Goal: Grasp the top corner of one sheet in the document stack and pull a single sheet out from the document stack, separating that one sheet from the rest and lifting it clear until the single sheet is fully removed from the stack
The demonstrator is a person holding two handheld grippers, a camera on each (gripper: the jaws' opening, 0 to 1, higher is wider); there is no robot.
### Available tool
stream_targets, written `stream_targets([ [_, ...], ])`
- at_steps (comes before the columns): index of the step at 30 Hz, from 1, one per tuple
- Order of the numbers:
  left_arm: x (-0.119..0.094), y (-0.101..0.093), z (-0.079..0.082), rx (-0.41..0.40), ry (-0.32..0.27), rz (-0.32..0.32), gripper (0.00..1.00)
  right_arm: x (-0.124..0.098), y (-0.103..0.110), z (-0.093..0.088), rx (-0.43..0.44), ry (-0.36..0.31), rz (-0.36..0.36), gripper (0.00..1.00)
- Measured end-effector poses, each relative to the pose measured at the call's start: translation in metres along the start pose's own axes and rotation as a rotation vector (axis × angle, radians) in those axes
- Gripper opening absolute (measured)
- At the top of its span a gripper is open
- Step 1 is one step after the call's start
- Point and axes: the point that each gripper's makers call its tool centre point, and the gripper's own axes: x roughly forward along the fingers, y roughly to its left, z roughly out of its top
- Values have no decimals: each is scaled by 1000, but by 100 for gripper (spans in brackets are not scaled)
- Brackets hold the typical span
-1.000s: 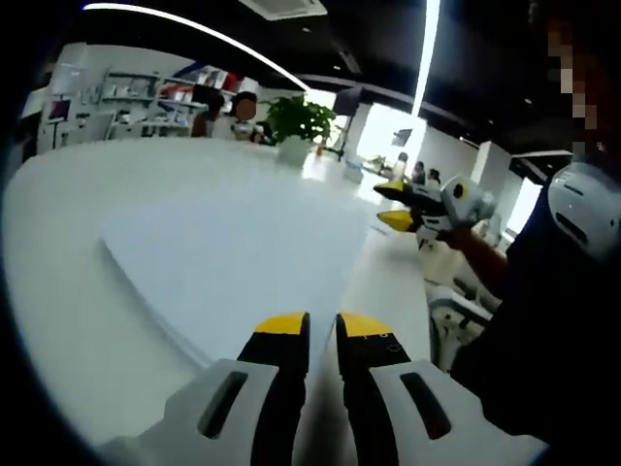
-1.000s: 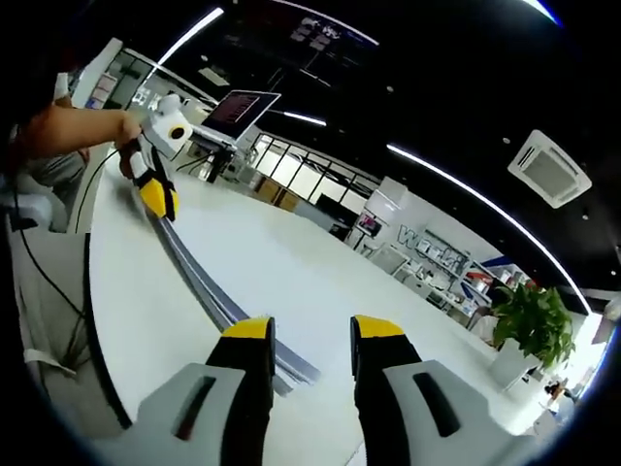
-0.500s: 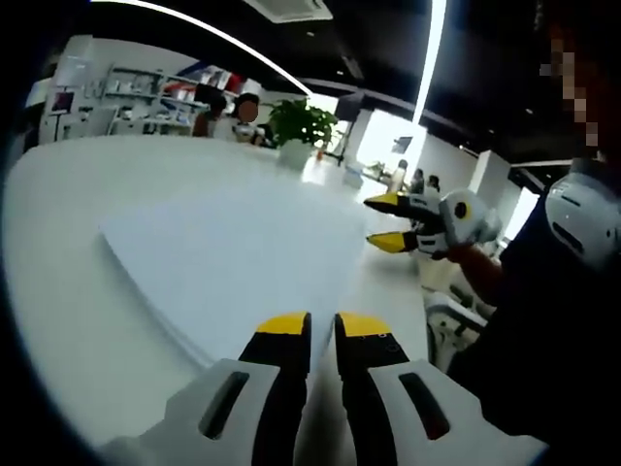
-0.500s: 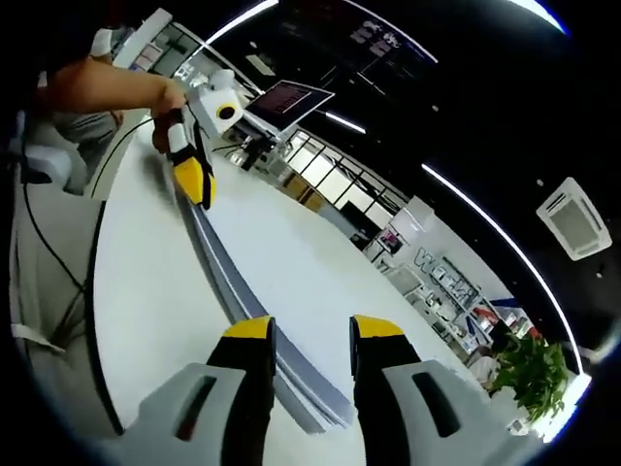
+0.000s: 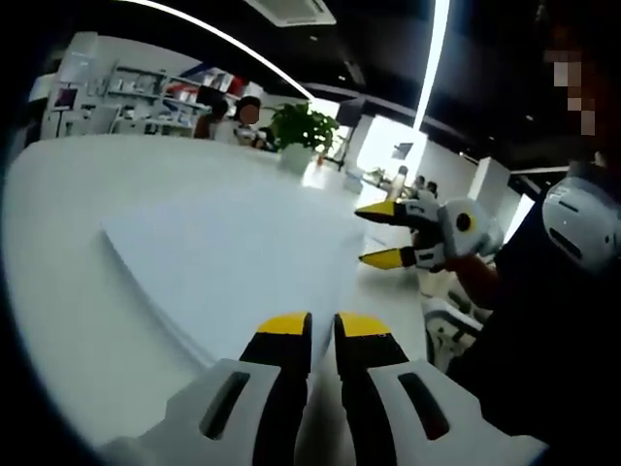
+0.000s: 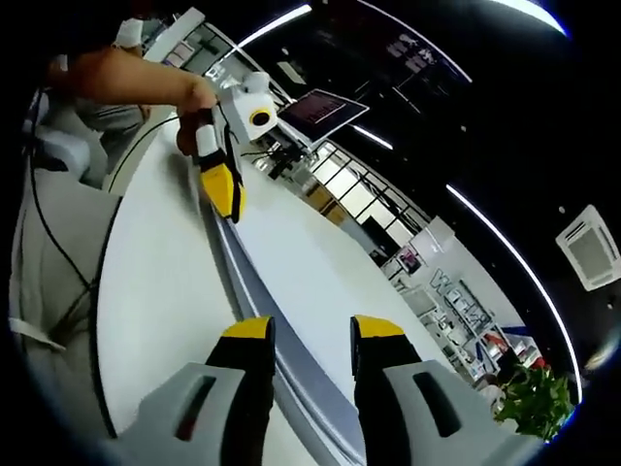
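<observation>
The right gripper, at three o'clock, has spread its fingers beside the document stack, readying a corner grasp, while the left gripper stays nearly clenched.

In the left gripper view, the right gripper now shows its jaws spread wider and sits lower, nearer the document stack. In the right gripper view, the left gripper looms closer than a second ago.
</observation>
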Motion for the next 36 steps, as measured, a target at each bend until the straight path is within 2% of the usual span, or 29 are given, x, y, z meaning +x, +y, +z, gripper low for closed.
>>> stream_targets([
  [8, 0, -1, -1, 15, 1, 7, 11, 10, -6, -10, -49, 61, -22, 30],
  [12, 0, -2, 0, 18, -8, 9, 11, 15, -5, -8, -58, 67, -25, 27],
  [19, 0, -3, -1, 41, -8, 17, 11, 19, 8, -8, -66, 79, 4, 10],
  [25, 0, -3, -1, 43, -12, 18, 11, 17, 11, -8, -67, 72, 9, 4],
  [36, 1, -3, -1, 41, -39, 41, 12, 17, 12, -10, -55, 84, 26, 2],
])
